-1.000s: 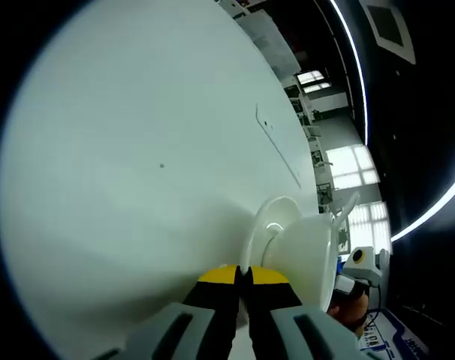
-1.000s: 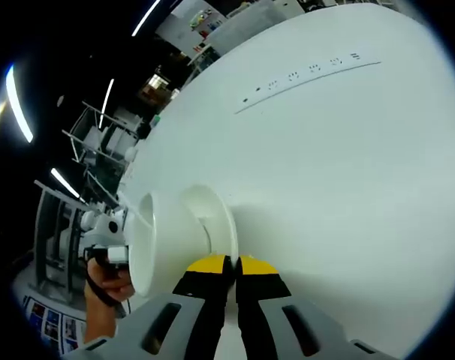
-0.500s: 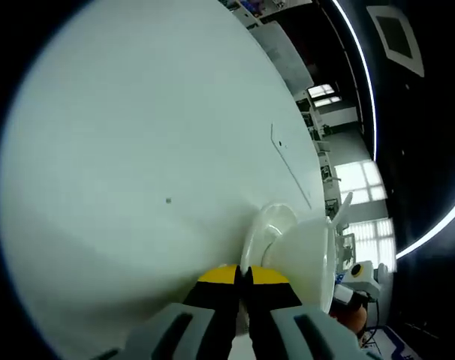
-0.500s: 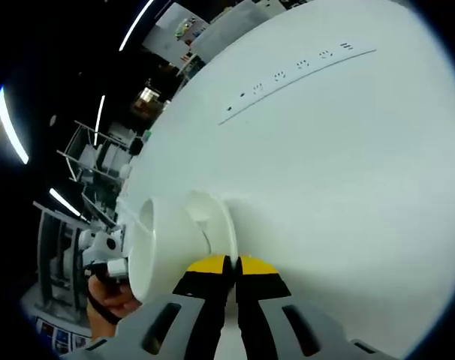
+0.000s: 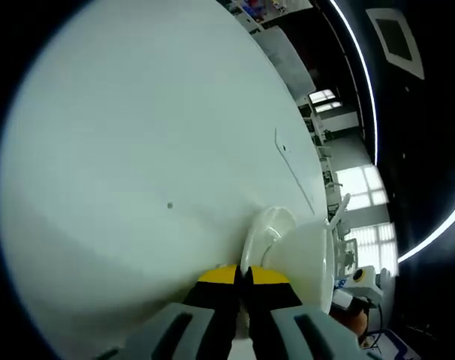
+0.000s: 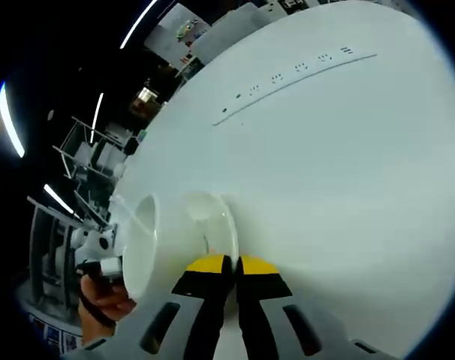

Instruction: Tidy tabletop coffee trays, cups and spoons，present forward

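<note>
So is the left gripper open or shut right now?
Shut. The left gripper has its yellow-tipped jaws pressed together on the saucer rim, beside the cup.

Both views sit very close over the white table (image 5: 137, 150), rolled steeply sideways. The left gripper view faces along its surface; the right gripper view looks from the opposite side, seemingly. They share the cup (image 5: 306, 259) on its saucer (image 6: 220, 225).

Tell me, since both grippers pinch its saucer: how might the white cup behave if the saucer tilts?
The white cup looks smooth and glazed, so it would probably slide on the saucer. It stands tall on the saucer, so it could tip. The spoon poking from it might rattle or fall out.
</note>
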`<state>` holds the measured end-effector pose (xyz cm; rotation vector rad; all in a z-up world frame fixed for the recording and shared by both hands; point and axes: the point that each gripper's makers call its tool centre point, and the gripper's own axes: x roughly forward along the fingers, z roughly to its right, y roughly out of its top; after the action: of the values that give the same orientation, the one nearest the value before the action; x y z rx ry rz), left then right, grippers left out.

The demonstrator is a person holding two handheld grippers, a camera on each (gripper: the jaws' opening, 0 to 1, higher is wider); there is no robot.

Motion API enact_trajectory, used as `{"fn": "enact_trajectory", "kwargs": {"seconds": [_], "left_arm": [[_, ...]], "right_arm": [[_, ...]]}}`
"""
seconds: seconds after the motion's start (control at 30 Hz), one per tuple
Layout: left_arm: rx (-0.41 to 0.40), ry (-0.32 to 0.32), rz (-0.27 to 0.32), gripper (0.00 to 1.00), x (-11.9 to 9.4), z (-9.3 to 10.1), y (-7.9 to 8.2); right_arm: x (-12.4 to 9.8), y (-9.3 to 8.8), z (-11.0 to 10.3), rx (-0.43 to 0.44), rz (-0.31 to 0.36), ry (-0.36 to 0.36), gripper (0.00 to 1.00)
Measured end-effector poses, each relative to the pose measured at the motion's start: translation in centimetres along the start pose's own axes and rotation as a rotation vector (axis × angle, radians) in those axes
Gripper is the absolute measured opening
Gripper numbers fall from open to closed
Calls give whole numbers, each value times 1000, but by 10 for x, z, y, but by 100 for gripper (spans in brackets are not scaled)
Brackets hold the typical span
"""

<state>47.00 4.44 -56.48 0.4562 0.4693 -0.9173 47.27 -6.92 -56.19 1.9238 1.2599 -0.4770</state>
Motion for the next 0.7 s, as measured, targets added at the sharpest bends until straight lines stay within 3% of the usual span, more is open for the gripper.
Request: {"fn": "enact_trajectory", "kwargs": {"seconds": [0.23,0.37,0.5,0.67,0.7], "left_arm": [[12,-10,16,6,-1,0,0],[24,-20,38,7,-2,1,1],[126,-20,108,8,-3,1,6],[172,-32,191,8,-10,2,17],[203,-11,203,10,-14,-1,21]], "right_arm": [[1,1,1,-9,31,12,6],[2,5,1,-117,86,4,8],[-1,12,0,-183,164,2,9],[-10,16,-5,-234,207,6,12],[-15,22,-5,-273,246,-6,14]]}}
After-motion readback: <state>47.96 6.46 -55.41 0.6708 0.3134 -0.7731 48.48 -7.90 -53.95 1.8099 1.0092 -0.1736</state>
